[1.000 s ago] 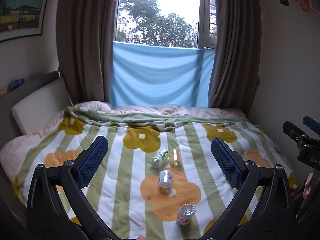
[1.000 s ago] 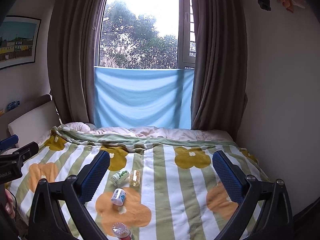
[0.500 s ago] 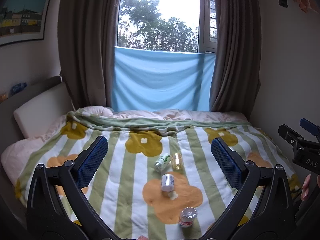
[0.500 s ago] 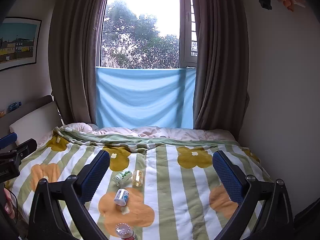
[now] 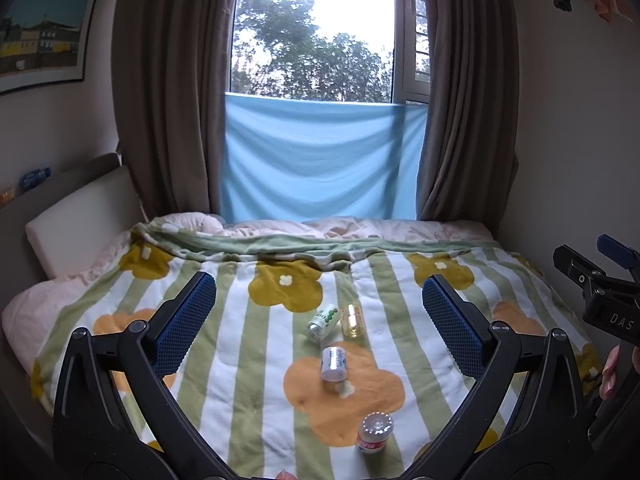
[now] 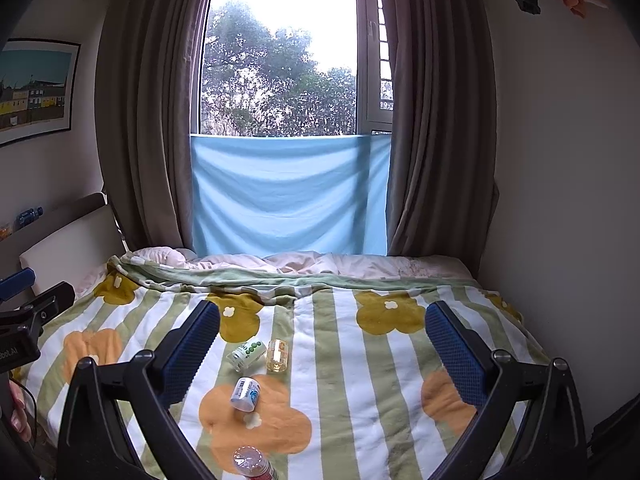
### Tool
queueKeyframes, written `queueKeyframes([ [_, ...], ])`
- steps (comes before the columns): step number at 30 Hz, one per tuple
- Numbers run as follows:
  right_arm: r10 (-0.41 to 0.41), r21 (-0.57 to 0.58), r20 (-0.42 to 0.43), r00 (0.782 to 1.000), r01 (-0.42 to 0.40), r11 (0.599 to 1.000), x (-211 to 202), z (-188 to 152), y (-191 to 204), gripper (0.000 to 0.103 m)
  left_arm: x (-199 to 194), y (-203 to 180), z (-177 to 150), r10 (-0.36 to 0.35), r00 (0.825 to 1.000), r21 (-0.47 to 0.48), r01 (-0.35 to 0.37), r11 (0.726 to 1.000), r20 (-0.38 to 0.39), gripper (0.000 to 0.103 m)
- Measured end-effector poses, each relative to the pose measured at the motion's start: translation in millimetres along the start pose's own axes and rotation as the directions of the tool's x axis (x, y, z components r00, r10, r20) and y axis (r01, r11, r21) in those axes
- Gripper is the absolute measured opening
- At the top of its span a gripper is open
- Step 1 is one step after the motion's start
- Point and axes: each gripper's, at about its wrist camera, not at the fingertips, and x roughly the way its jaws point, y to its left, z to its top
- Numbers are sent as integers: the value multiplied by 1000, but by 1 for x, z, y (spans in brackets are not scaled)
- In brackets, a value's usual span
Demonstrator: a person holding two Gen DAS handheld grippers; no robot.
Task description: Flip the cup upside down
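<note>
A small clear amber-tinted cup (image 5: 352, 320) (image 6: 277, 355) stands on the striped flower blanket (image 5: 256, 340) (image 6: 360, 380), mid-bed. My left gripper (image 5: 316, 300) hovers open above the near part of the bed, the cup ahead between its blue-padded fingers and well beyond them. My right gripper (image 6: 322, 320) is open too, with the cup ahead and left of its centre line. Neither gripper holds anything. Each gripper shows at the edge of the other's view, the right gripper (image 5: 600, 292) and the left gripper (image 6: 28, 320).
Beside the cup lies a white bottle with green dots (image 5: 323, 321) (image 6: 246, 354). Nearer lie a white-and-blue bottle (image 5: 333, 363) (image 6: 245, 394) and a red-labelled bottle (image 5: 374, 432) (image 6: 252, 464). A headboard (image 5: 76, 216) is on the left, a wall on the right, curtains behind.
Both views have shifted only slightly; the left view has tilted a little, so the window sits lower than a second ago. Both grippers stay open and the items have not moved.
</note>
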Motion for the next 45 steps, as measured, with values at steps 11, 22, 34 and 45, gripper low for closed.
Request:
queueKeyframes([
  [11, 20, 24, 14, 1000, -20, 1000, -3, -1, 7, 102, -1, -2, 1, 3, 1000, 3, -3, 1000, 5, 103],
  [22, 38, 11, 25, 999, -39, 999, -7, -4, 14, 102, -4, -1, 1, 8, 1000, 7, -8, 1000, 17, 103],
  [34, 17, 8, 35, 999, -18, 1000, -8, -4, 16, 102, -7, 3, 5, 12, 999, -3, -12, 1000, 32, 103],
  [45, 2, -17, 39, 999, -2, 1000, -9, -6, 21, 102, -15, 4, 11, 50, 994, 6, -51, 999, 99, 103],
])
